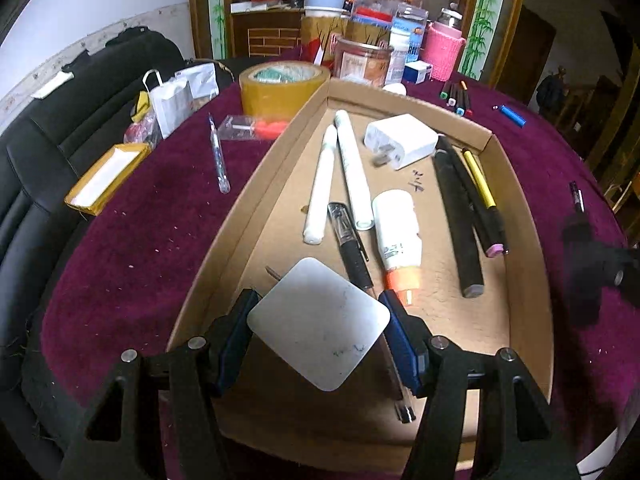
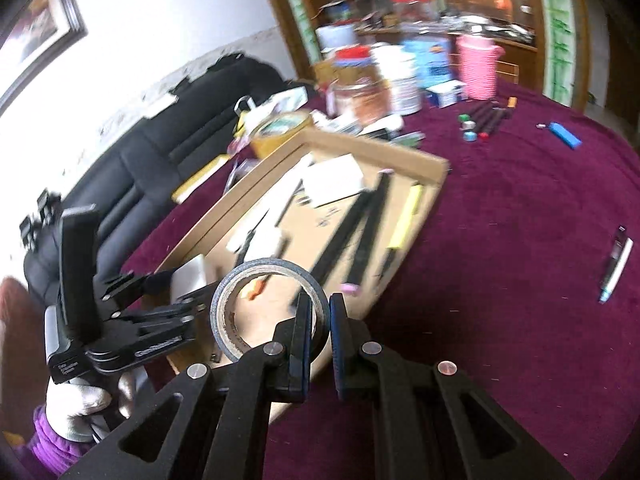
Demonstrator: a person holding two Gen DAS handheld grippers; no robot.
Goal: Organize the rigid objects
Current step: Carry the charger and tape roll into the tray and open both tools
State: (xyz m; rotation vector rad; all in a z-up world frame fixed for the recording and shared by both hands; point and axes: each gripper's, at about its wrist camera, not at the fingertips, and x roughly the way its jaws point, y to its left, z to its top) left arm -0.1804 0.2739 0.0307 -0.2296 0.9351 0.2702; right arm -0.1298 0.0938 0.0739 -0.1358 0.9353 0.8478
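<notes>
Clamped between the left gripper (image 1: pixel 318 320), a flat white card (image 1: pixel 319 322) hangs just above the near end of the cardboard tray (image 1: pixel 224 240), beside a pen (image 1: pixel 352 248) and a glue bottle (image 1: pixel 398 236). Right gripper (image 2: pixel 320 320) pinches the wall of a grey tape roll (image 2: pixel 240 308) over the tray's near edge. Both items seem mid-delivery; next, lower each into bare tray floor and release.

In the tray (image 1: pixel 520 216) — two white tubes (image 1: pixel 320 188), one charger (image 1: pixel 402 140), one glue bottle (image 1: pixel 398 236).

Maroon-clothed table (image 1: pixel 160 220) bears cardboard tray (image 1: pixel 532 280), tape roll (image 1: pixel 280 88).
</notes>
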